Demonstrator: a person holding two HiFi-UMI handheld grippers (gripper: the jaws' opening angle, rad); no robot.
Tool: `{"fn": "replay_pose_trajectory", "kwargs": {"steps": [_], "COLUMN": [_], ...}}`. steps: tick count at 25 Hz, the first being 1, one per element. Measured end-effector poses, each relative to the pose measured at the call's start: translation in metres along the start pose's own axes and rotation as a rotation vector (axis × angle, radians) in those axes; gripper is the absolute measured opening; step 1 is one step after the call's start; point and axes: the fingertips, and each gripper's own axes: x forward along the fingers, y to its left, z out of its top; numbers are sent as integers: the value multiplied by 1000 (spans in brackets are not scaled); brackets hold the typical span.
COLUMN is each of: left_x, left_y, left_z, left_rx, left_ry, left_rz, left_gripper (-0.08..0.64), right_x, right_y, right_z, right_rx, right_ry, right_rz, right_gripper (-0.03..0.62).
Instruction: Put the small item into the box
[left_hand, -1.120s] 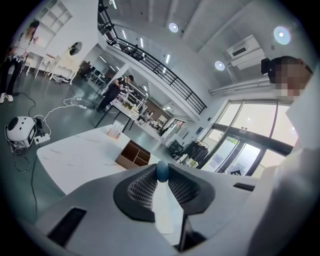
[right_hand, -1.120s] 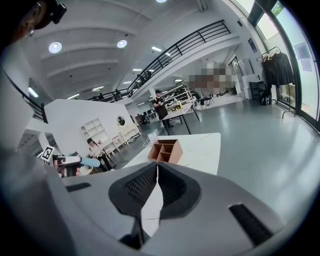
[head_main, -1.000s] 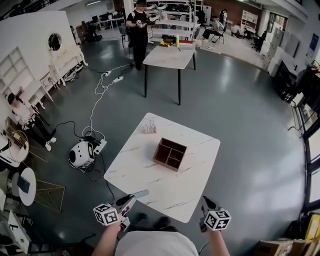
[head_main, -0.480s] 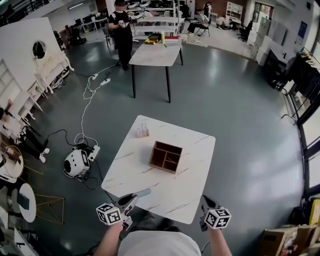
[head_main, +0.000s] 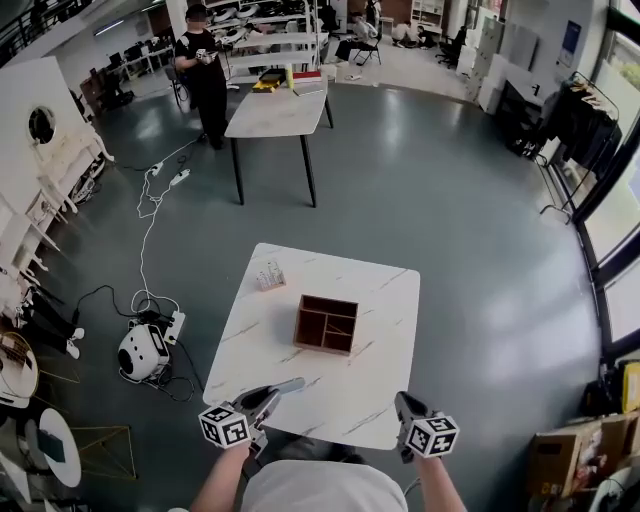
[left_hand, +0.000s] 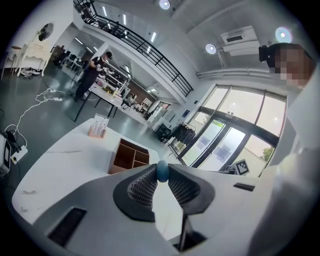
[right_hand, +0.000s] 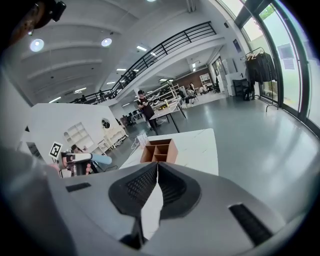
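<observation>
A brown wooden box (head_main: 326, 324) with several compartments stands in the middle of the white marble table (head_main: 385, 300). It also shows ahead in the left gripper view as the box (left_hand: 131, 155) and in the right gripper view as the box (right_hand: 159, 150). My left gripper (head_main: 268, 396) hovers at the table's near edge, shut on a small blue-tipped cylindrical item (left_hand: 162, 172) that sticks out past the jaws. The right gripper (head_main: 405, 403) is held at the near right corner, its jaws (right_hand: 157, 165) shut and empty.
A small rack of tubes (head_main: 269, 276) sits at the table's far left corner. On the floor to the left lies a round white device (head_main: 142, 352) with cables. A second table (head_main: 275, 112) and a standing person (head_main: 205, 75) are farther back. Cardboard boxes (head_main: 565, 455) are at the lower right.
The head view has swung, so the table and room have drifted left and the far table sits higher. Both grippers keep the same pose, and the left one still grips the item.
</observation>
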Motion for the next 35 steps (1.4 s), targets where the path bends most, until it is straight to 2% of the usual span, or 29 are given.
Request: {"fn": "replay_pose_trajectory", "kwargs": {"steps": [9,15,21,35], "left_x": [50,87,128,202], "left_y": [30,40,50,66], "left_z": [20,26,28,2], "left_rx": [58,176,254,635], "left_ry": [91,186,269,507], "left_rz": [-71,-123,-161,-189], "left_gripper": [72,72,72,72], "right_x": [19,21,31,55], "right_y": [16,20,27,56], "right_z": [-2,-1,-13,-29], "right_rx": [48,91,141,213], "right_ry": [12,-3,3,-3], "right_rz": [-56,-116,-158,-199], "right_gripper": [26,26,26,26]}}
